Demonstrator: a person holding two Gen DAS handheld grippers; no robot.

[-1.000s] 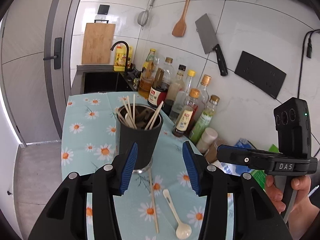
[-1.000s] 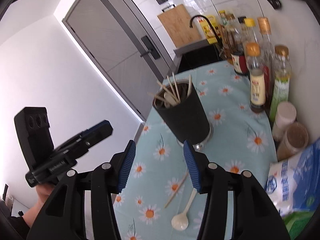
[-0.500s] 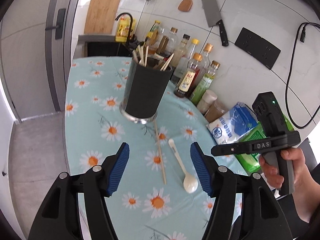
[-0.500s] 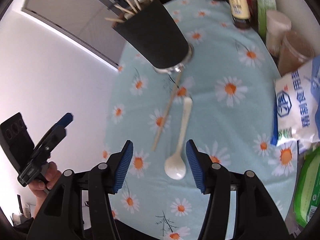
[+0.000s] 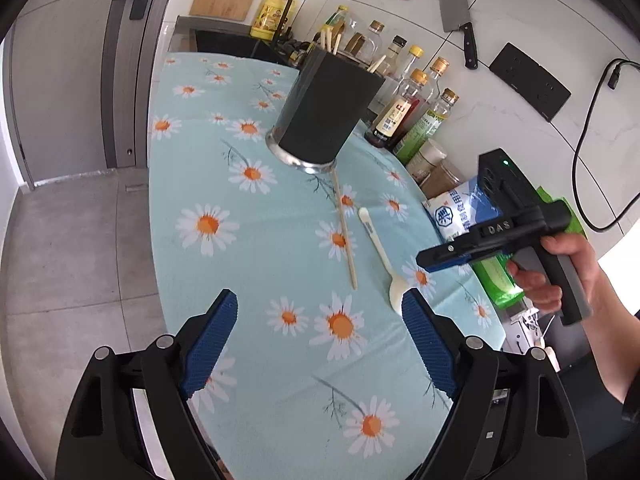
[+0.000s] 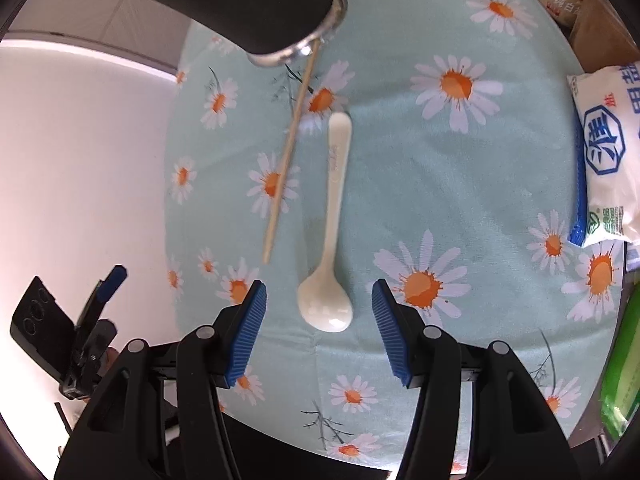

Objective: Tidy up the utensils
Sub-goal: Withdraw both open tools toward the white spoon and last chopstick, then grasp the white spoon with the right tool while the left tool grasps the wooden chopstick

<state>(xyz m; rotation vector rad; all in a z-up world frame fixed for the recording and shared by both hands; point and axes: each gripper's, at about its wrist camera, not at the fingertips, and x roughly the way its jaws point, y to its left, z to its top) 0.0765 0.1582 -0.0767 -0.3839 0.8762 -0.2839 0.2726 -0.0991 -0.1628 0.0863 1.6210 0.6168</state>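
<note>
White tiled wall (image 5: 520, 12), grey door (image 5: 60, 60), grey tiled floor (image 5: 72, 248), black sink (image 5: 224, 40), daisy-print tablecloth (image 5: 256, 240), daylight.

Right tongs (image 6: 318, 300): spread wide above white spoon (image 6: 330, 264) on daisy-print tabletop (image 6: 460, 184); chopstick (image 6: 290, 148) beside spoon, tip under black holder (image 6: 240, 0).

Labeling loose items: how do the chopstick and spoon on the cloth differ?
The chopstick is a thin, straight, tan stick; the spoon is white and glossy, with a broad bowl. The chopstick's far end reaches the holder's base; the spoon stops short. Both lie flat, side by side, ungrasped.
</note>
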